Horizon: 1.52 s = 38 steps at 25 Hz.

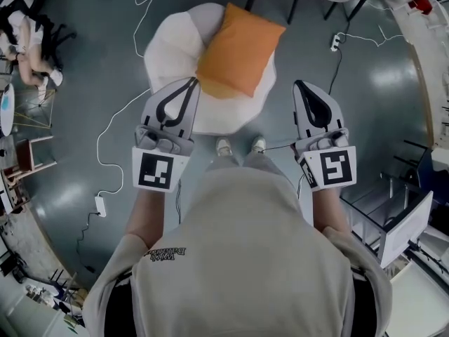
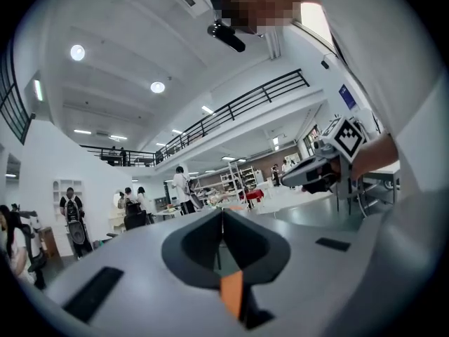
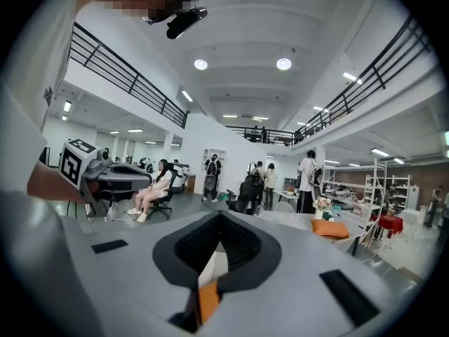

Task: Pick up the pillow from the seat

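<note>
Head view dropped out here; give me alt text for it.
An orange pillow lies untouched on a white seat on the floor in front of the person. The left gripper and right gripper, jaws shut and empty, are held out in front.

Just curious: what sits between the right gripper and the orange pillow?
In the head view, only the rim of the white seat and grey floor lie between the right gripper and the orange pillow.

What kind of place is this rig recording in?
Probably a large open-plan lab or workshop hall: a railed mezzanine overhead, shelving racks, a person seated on an office chair, and a corded power strip on the grey floor.
</note>
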{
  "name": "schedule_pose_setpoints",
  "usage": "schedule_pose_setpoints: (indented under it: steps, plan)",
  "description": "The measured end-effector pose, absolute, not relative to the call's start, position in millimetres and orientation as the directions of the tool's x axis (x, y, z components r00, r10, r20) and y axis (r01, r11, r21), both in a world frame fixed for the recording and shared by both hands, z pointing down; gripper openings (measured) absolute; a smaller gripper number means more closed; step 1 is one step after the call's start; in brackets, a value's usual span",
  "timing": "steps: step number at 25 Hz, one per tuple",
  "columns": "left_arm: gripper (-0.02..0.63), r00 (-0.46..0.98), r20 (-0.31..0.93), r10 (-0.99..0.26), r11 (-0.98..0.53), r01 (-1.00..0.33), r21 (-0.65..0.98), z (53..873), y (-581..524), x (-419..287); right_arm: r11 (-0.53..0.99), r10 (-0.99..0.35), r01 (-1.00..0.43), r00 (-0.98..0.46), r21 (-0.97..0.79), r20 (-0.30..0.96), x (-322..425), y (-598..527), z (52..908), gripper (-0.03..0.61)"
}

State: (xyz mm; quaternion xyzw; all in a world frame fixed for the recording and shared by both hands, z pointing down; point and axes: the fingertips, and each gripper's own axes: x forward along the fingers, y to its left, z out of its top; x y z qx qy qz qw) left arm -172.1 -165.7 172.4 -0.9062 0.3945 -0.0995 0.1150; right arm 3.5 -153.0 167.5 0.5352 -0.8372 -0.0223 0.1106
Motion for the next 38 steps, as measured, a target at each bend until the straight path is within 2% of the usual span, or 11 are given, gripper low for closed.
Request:
schedule_pose_setpoints:
  steps: [9, 15, 20, 21, 23, 31, 34, 38]
  plan:
    - [0.010, 0.575, 0.097, -0.813, -0.582, -0.792, -0.182, 176.1, -174.9, -160.8, 0.443, -0.891, -0.894, -0.429, 0.070, 0.151, 40.1, -167.0, 189.2, 0.009]
    - [0.011, 0.611, 0.130, -0.781, -0.625, -0.763, -0.163, 191.3, -180.7, -141.2, 0.434, -0.887, -0.901, -0.425, 0.010, 0.184, 61.6, -183.6, 215.1, 0.009]
    - [0.022, 0.581, 0.144, -0.801, -0.598, -0.786, -0.154, 215.3, -212.8, -137.7, 0.440, -0.881, -0.898, -0.431, 0.003, 0.194, 74.4, -206.9, 235.5, 0.015]
    - [0.042, 0.570, 0.154, -0.807, -0.590, -0.791, -0.161, 223.7, -221.1, -137.2, 0.438, -0.882, -0.899, -0.428, 0.005, 0.199, 76.7, -213.5, 240.5, 0.044]
    - [0.123, 0.557, 0.183, -0.810, -0.583, -0.797, -0.157, 243.2, -239.4, -136.9, 0.432, -0.881, -0.902, -0.423, -0.002, 0.211, 79.4, -229.7, 254.0, 0.128]
    - [0.194, 0.565, 0.253, -0.785, -0.612, -0.772, -0.172, 361.4, -336.2, -121.7, 0.451, -0.844, -0.888, -0.456, -0.086, 0.282, 92.6, -327.1, 365.0, 0.271]
    - [0.230, 0.569, 0.292, -0.769, -0.626, -0.762, -0.163, 414.2, -365.6, -115.7, 0.412, -0.858, -0.903, -0.429, -0.120, 0.283, 94.4, -357.8, 416.1, 0.320]
    - [0.263, 0.582, 0.356, -0.731, -0.657, -0.741, -0.140, 504.6, -402.4, -103.1, 0.375, -0.869, -0.920, -0.393, -0.119, 0.301, 104.7, -395.4, 493.3, 0.354]
